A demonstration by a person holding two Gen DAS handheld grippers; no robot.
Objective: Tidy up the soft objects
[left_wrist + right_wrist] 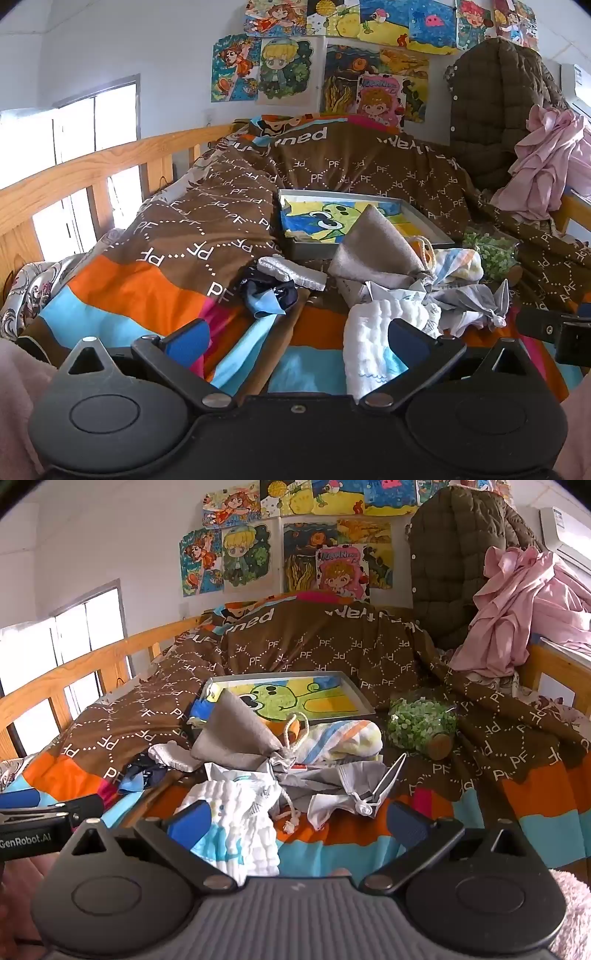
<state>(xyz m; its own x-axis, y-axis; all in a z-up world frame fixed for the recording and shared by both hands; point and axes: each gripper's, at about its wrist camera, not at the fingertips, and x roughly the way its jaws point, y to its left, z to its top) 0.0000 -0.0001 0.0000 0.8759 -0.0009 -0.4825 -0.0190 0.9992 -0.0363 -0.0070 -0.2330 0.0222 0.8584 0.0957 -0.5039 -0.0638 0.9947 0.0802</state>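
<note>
- Both claws are hanging wide apart with nothing between the pads. The left gripper (299, 338) is hovering over the striped near end of the bedspread (147, 291), and the right gripper (299, 818) is sitting just to its right.
- Closest soft thing is the white crinkly cloth (240, 830) with a light blue print. It's lying bunched up right in front of the right gripper's left finger, and in the left wrist view it's poking up beside the left gripper's right finger. Not touching either pad as far as I can tell.
- Just past it there's a grey drawstring bag (236, 734) lying tipped over with its cord (295, 720) looping out, a crumpled grey-white cloth (332, 786) with a knotted corner, and a rolled towel (343, 738) with orange, blue and yellow stripes.
- Off to the left a white folded cloth (291, 273) and a dark navy and light blue piece (269, 295) are lying near each other.
- Farther back a shallow grey tray (354, 698) with a frog drawing inside is sitting on the brown part of the bedspread, the bag overlapping its near left corner.
- A jar of green bits (421, 723) is lying on its side right of the pile.
- Hard to make out what's under the pile, maybe a box edge. The left gripper's body is cut off at the right wrist view's left edge.
</note>
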